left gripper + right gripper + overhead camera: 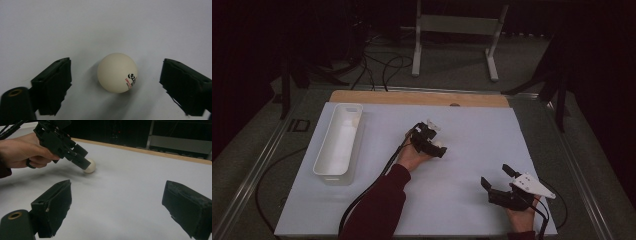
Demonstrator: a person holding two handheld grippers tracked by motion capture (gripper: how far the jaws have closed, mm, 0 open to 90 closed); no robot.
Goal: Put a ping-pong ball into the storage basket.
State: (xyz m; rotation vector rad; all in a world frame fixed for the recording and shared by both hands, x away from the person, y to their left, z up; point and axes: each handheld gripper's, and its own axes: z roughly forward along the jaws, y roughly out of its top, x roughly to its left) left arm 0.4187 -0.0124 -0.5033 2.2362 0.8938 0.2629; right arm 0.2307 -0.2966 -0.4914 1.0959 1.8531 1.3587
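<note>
A small cream-white table-tennis ball with black and red print [117, 72] lies on the pale sheet covering the table [472, 135], near the middle of it. The left gripper [115, 86] is lowered over it, and in the left gripper view the ball sits squarely between the two black jaws with clear space on either side — the pads do not touch it yet. The jaws stand fairly wide, with nothing held. From the right gripper view the same gripper [82, 162] tilts down at the ball [90, 166], one jaw tip just in front of it.

The right gripper [502, 182] rests near the right front corner of the sheet, well apart from the ball, its jaws spread wide and empty.

The step in hand looks like the grasp itself: the ball is framed, not gripped. The next move calls for an even squeeze on the ball's widest part — a round, light ball may well squirt out if one pad meets it first. A long white plastic bin [339, 140] stands at the left of the sheet, a likely place for the ball, though that is a guess.
</note>
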